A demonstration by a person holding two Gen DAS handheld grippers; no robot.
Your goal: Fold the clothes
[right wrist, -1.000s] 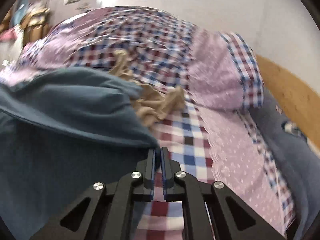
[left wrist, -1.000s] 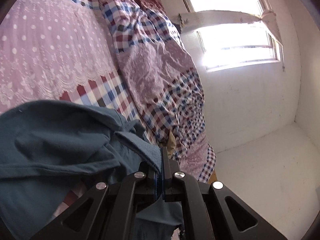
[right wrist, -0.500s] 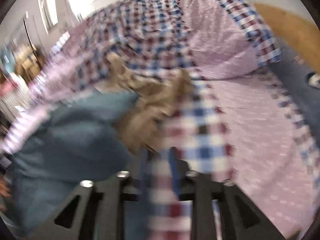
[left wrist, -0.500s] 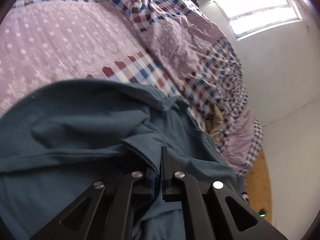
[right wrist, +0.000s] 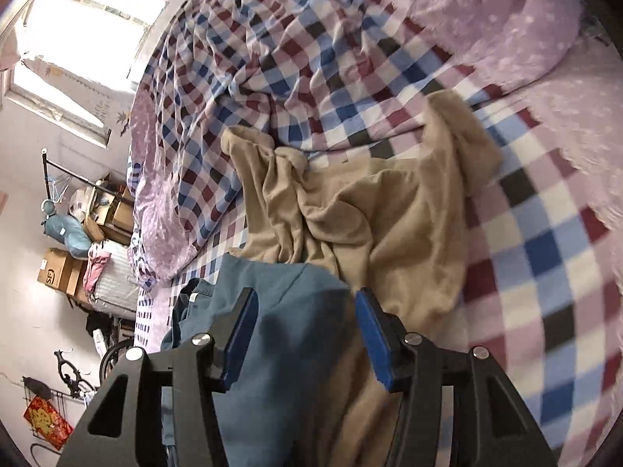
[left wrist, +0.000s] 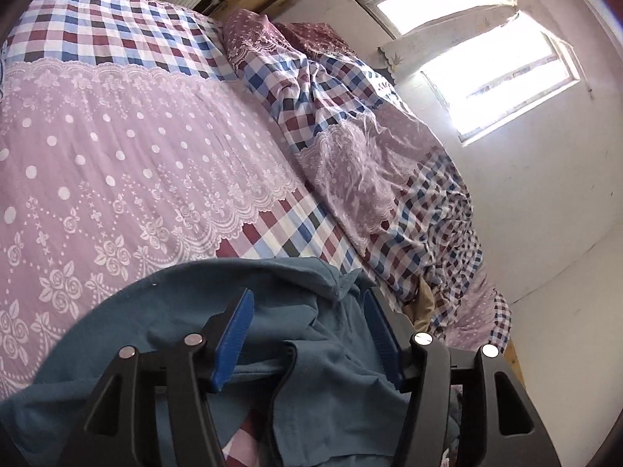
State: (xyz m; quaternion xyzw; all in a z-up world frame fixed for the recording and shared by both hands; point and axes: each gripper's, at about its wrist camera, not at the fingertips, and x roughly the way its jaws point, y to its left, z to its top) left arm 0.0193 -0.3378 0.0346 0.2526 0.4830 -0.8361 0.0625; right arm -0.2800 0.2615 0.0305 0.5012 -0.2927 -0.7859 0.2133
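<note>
A teal-blue garment (left wrist: 163,311) lies crumpled on the bed under my left gripper (left wrist: 307,334), which is open just above it, with cloth between the jaws but not clamped. In the right wrist view the same blue garment (right wrist: 272,369) lies at the lower left, its corner between the open jaws of my right gripper (right wrist: 305,334). A tan garment (right wrist: 370,214) lies rumpled on the bed just beyond and partly under the blue one. A sliver of tan cloth (left wrist: 424,307) shows at the bed edge in the left wrist view.
The bed has a pink lace and checked sheet (left wrist: 117,155). A bunched checked duvet (left wrist: 370,148) (right wrist: 272,39) lies along its far side. Windows (left wrist: 486,58) are in the white wall. Boxes and clutter (right wrist: 78,233) stand on the floor beside the bed.
Both grippers were shut on the blue garment a second ago; both are now open and the garment lies on the bed. The right gripper swung toward the tan garment.
</note>
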